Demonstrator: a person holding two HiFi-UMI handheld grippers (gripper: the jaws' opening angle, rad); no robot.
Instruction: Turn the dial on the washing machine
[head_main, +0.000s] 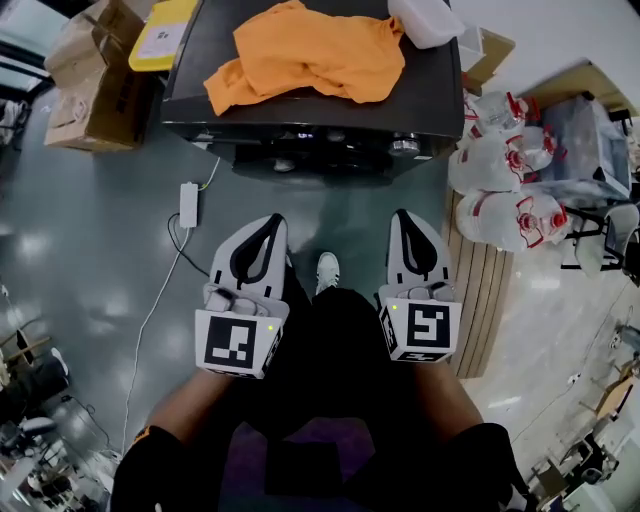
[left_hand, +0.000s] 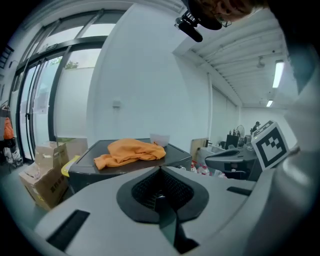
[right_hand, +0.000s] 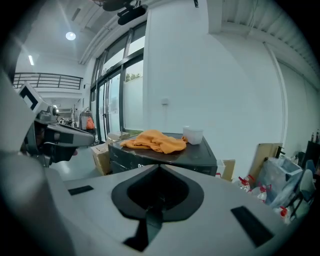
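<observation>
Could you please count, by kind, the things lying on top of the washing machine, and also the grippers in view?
Orange cloth: 1
White container: 1
Grippers: 2 (left gripper, right gripper)
Total: 4

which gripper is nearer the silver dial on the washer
The right gripper: the round silver dial sits at the right end of the black washing machine's front, straight ahead of its shut jaws; the left gripper is off to one side.

Bare floor (head_main: 350, 225) lies open before the washing machine (head_main: 320, 135); cardboard boxes (head_main: 95, 85) flank its left, plastic jugs (head_main: 500, 215) its right
</observation>
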